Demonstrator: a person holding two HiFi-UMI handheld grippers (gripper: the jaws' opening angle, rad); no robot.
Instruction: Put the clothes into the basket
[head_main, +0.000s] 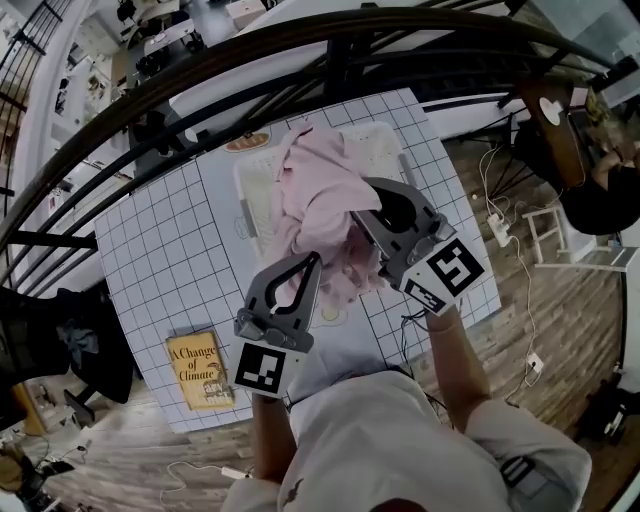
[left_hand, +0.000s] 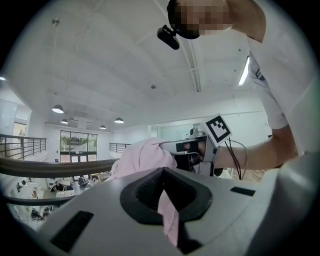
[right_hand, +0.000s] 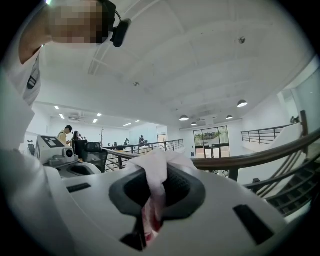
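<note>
The left gripper (head_main: 311, 264) and the right gripper (head_main: 371, 198) each pinch a fold of the pink garment (head_main: 318, 195), which hangs bunched over the white basket (head_main: 246, 192), so lowering it in and letting go seem still to do.

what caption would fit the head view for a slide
Over the white basket on the gridded table, left tongs and right tongs are both shut on one pink garment.

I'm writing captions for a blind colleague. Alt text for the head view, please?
The left gripper and the right gripper each pinch a pink garment, holding it over a white basket on a gridded table. A yellow book lies at its near left.
</note>
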